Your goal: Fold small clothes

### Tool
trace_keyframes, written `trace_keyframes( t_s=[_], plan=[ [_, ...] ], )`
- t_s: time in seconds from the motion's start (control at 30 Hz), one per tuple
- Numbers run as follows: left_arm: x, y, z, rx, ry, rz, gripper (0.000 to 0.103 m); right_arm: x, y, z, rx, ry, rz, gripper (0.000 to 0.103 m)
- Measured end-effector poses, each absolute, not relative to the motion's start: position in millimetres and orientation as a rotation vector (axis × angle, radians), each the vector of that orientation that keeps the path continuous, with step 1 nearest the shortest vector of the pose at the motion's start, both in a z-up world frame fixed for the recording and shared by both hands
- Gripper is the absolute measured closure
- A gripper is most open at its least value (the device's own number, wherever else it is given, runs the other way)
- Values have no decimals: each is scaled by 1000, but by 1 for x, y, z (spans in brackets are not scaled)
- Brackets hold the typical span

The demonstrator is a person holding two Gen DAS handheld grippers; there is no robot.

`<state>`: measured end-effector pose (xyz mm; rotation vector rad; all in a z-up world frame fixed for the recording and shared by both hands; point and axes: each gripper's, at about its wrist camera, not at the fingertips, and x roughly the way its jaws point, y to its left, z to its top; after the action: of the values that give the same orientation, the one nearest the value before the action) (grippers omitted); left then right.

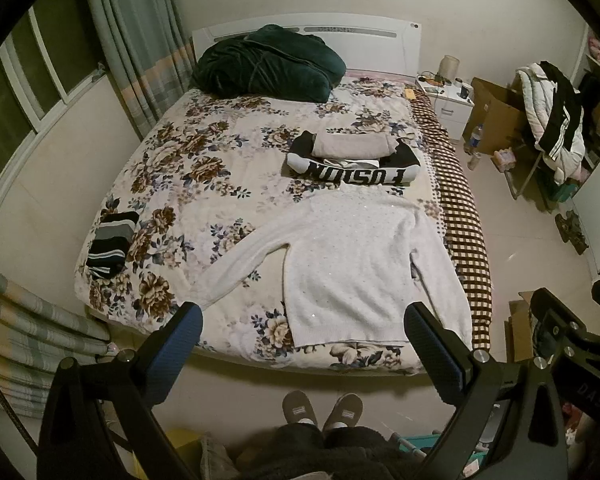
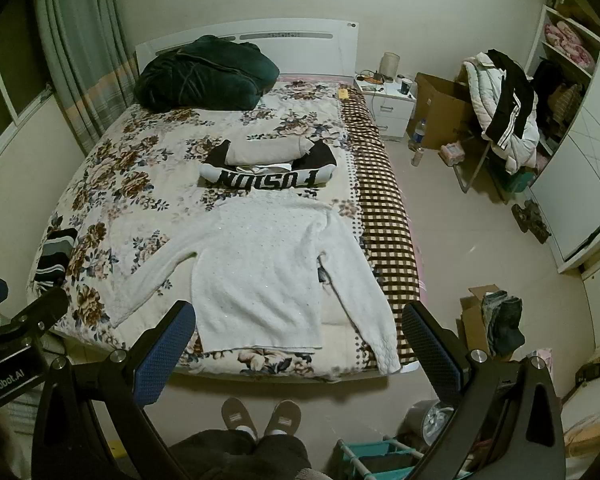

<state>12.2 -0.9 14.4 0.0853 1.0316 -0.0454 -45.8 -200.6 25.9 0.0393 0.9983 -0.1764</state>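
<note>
A white knit sweater (image 1: 348, 256) lies flat on the floral bed (image 1: 204, 168), hem towards me, sleeves spread; it also shows in the right wrist view (image 2: 260, 256). Behind it sits a folded pile: a beige garment (image 1: 352, 144) on a black-and-white "FUSION" garment (image 1: 356, 174). A folded striped black-and-grey garment (image 1: 112, 244) lies at the bed's left edge. My left gripper (image 1: 302, 320) is open and empty, above the bed's foot near the sweater hem. My right gripper (image 2: 300, 322) is open and empty, likewise held off the sweater.
A dark green blanket (image 1: 268, 62) is heaped at the headboard. A checked blanket (image 1: 464, 216) runs down the bed's right side. A nightstand (image 2: 388, 100), cardboard boxes (image 2: 440, 108) and a clothes-laden chair (image 2: 504, 108) stand right. My slippered feet (image 2: 260, 416) stand at the bed's foot.
</note>
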Motion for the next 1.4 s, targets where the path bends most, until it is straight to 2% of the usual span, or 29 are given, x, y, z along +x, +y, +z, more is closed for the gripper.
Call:
trace_keyframes(
  t_s=[1.4],
  plan=[
    [24, -12, 24, 85, 967, -35, 0, -23, -192, 35, 67, 993, -175, 0]
  ],
)
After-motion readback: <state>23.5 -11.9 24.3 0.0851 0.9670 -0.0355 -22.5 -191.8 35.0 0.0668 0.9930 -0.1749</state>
